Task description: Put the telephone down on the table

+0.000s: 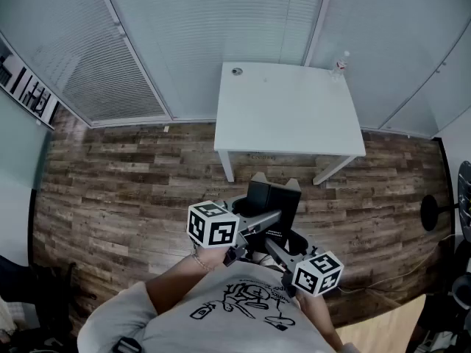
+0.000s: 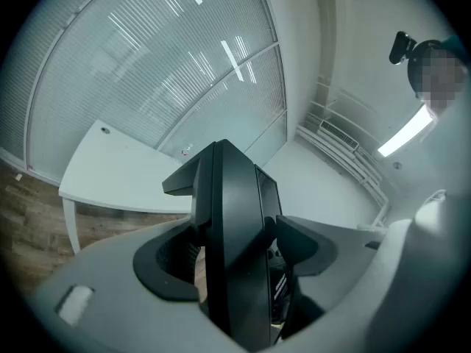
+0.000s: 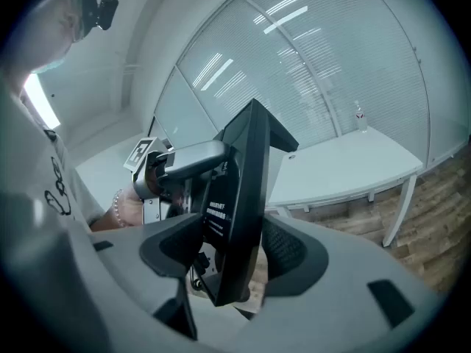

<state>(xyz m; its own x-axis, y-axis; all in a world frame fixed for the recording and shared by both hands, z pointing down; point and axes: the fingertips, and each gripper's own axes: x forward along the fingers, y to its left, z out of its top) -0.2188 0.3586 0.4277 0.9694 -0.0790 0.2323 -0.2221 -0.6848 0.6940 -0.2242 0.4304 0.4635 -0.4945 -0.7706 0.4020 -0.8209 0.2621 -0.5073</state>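
Two grippers share the load here: the left gripper (image 2: pixel 237 259) and the right gripper (image 3: pixel 235 252) each have their jaws closed on the black telephone (image 1: pixel 276 197), one from either side, so the set hangs in the air in front of the person's chest and not on any surface; in each gripper view the dark body stands upright between the pads, filling the gap, which is why the jaws sit so wide yet are plainly gripping. Holding it from both flanks looks like a way to keep a bulky, angular thing from twisting or slipping while it is carried. The white desk (image 1: pixel 287 116) stands well apart, ahead across the wooden floor (image 1: pixel 125 190), its top almost bare — only a small bottle (image 1: pixel 339 65) at the far right corner and a little round fitting (image 1: pixel 236 71) at the far left; so the near and middle parts offer free room. By my reading the task is at the carrying stage: the telephone has not yet reached the desk, and the approach comes first, then a level lowering before either pair of jaws lets go.
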